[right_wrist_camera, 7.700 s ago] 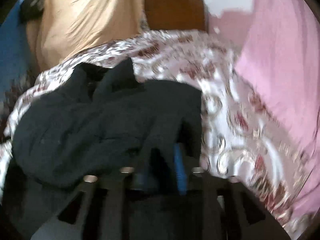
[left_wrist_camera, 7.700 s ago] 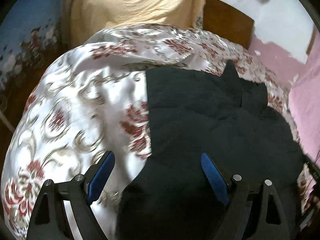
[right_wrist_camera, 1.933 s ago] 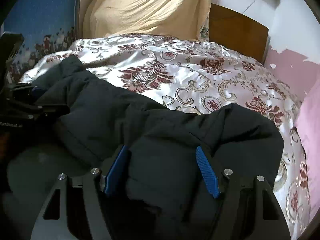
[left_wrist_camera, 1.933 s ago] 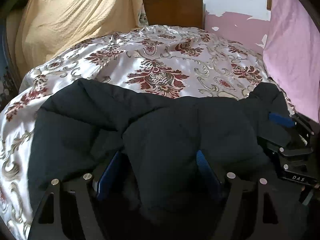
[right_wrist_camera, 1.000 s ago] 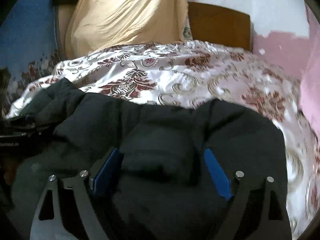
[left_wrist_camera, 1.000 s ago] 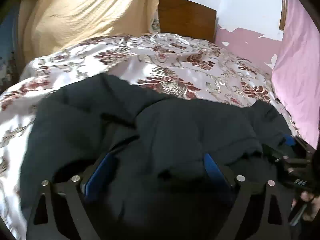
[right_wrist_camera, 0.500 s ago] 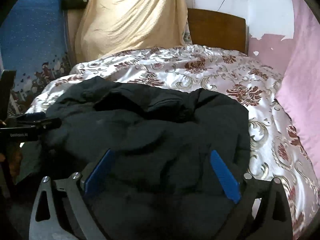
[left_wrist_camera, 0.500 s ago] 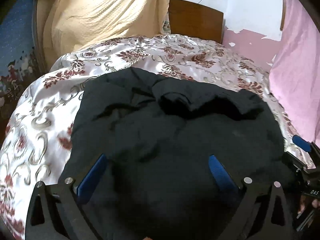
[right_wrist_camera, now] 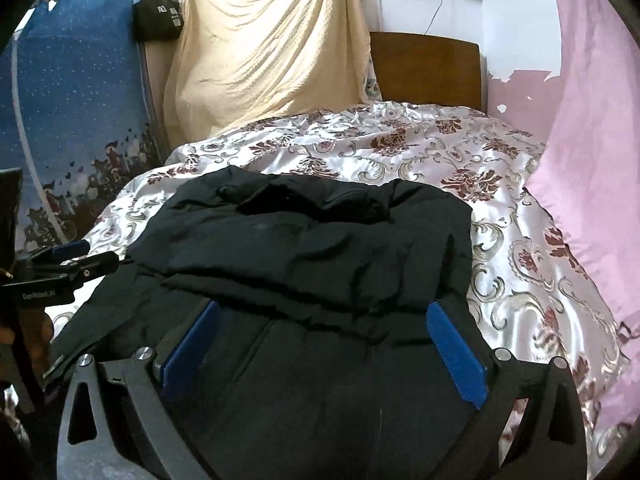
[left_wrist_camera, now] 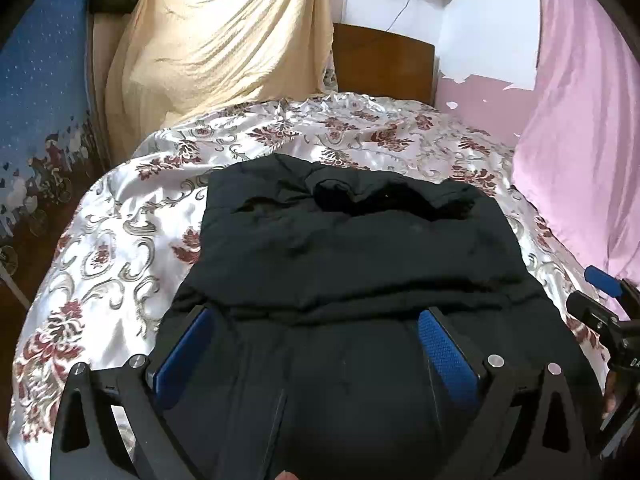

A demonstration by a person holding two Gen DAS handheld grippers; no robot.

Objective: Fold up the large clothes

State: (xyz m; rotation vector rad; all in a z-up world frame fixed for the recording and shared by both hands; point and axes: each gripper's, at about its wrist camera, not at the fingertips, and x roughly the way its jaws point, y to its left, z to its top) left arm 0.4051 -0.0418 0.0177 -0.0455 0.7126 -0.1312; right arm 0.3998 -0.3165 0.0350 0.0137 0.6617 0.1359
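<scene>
One black padded jacket lies on the one bed, spread over a floral satin bedspread of cream and dark red. Its upper half is doubled back over the lower half, so a fold edge runs across just ahead of both pairs of fingers, and a rumpled collar or hood sits at the far end.

Two grippers are at work, each with two blue-padded fingers. The left gripper hangs above the near part of the jacket, tilted downward toward it, with its jaws spread wide. The cloth shows between and beneath the fingers, yet neither pad presses on it — nothing is held. The right gripper is tilted down likewise; its jaws are opening, the jacket below them, not gripped.

The two tools sit side by side. In the left wrist view the right gripper shows at the right edge, beside the jacket's side; in the right wrist view the left gripper shows at the left edge, with part of a hand below it.

Beyond the jacket, ahead of both tools — one wooden headboard, one yellow draped cloth to its left, one pink curtain on the right and one black bag hanging at upper left.
</scene>
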